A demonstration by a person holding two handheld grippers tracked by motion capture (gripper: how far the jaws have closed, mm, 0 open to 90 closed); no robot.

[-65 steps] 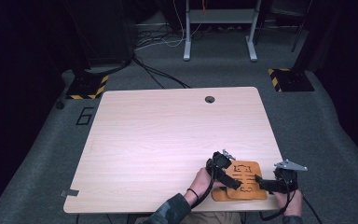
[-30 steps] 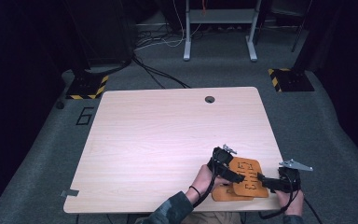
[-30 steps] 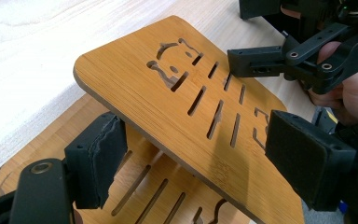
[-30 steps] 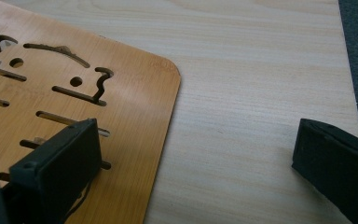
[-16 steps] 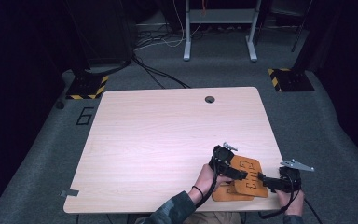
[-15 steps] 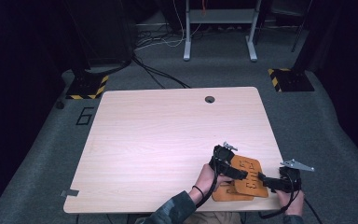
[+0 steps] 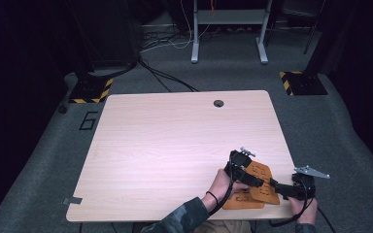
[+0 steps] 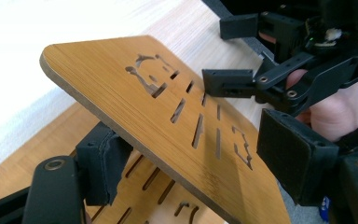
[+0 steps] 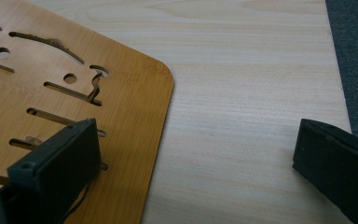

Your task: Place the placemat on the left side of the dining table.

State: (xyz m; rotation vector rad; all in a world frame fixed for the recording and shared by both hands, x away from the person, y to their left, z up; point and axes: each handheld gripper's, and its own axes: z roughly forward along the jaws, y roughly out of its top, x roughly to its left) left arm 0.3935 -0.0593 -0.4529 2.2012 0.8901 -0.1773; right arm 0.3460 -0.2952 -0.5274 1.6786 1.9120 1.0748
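1. Two slotted bamboo boards are seen at the near right corner of the table [image 7: 175,141], close to the front edge.
2. The upper board [image 8: 168,121] is held tilted above the lower board [image 8: 163,196], which lies flat on the tabletop.
3. The left gripper [image 7: 245,174] is set around the upper board's edge, one jaw beneath it and one beside its top face; the jaws have just been closing, yet whether the pads press cannot be told.
4. The right gripper [image 7: 284,189] is kept open, its jaws spread wide; one pad is seen over a board's [image 9: 51,107] corner, the other over bare table.
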